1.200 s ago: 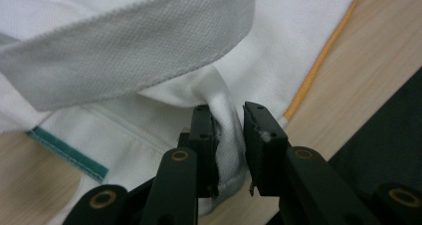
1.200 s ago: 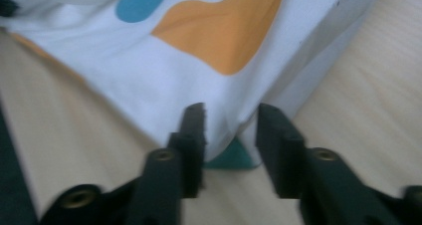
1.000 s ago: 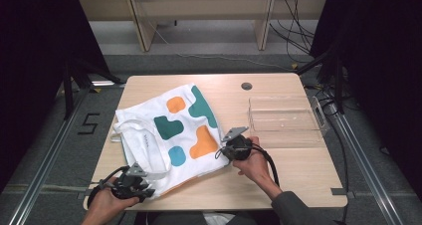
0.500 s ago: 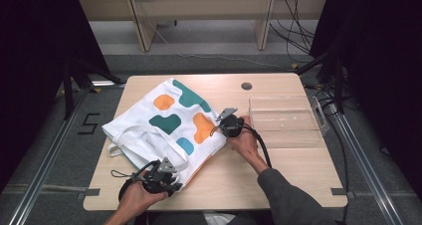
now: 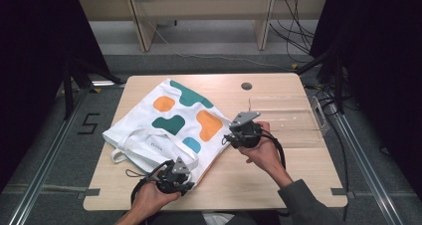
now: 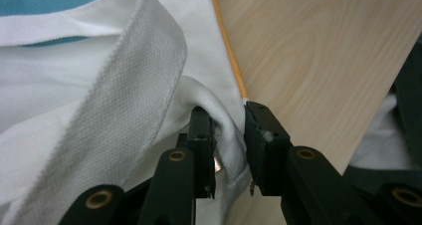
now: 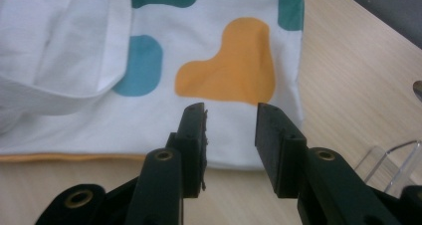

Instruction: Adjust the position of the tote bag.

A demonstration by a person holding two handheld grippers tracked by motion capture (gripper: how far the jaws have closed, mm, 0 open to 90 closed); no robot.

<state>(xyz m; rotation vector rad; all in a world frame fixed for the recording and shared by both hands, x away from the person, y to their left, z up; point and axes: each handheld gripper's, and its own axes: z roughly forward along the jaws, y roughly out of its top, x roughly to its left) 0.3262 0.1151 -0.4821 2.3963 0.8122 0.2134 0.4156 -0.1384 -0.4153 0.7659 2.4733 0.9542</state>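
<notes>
A white tote bag (image 5: 169,120) with orange and teal blobs lies flat on the wooden table (image 5: 278,185), its handles (image 5: 149,143) toward the front left. At the bag's near corner, my left gripper (image 5: 175,179) is shut on a fold of white fabric; in the left gripper view the jaws pinch that bag fabric (image 6: 226,135) beside the woven handle strap (image 6: 124,100). My right gripper (image 5: 233,138) stands open at the bag's right edge. In the right gripper view its jaws hover just above the bag (image 7: 149,110), near an orange blob (image 7: 234,60), with nothing between them.
A clear plastic tray (image 5: 293,120) sits on the table at the right, just behind the right hand. A round cable hole (image 5: 246,85) marks the table's far side. The table's front edge runs close under the left hand.
The bag has turned and shifted on the table. My left gripper has slid right along the front edge, holding bag fabric. My right gripper went forward, then back a little.
</notes>
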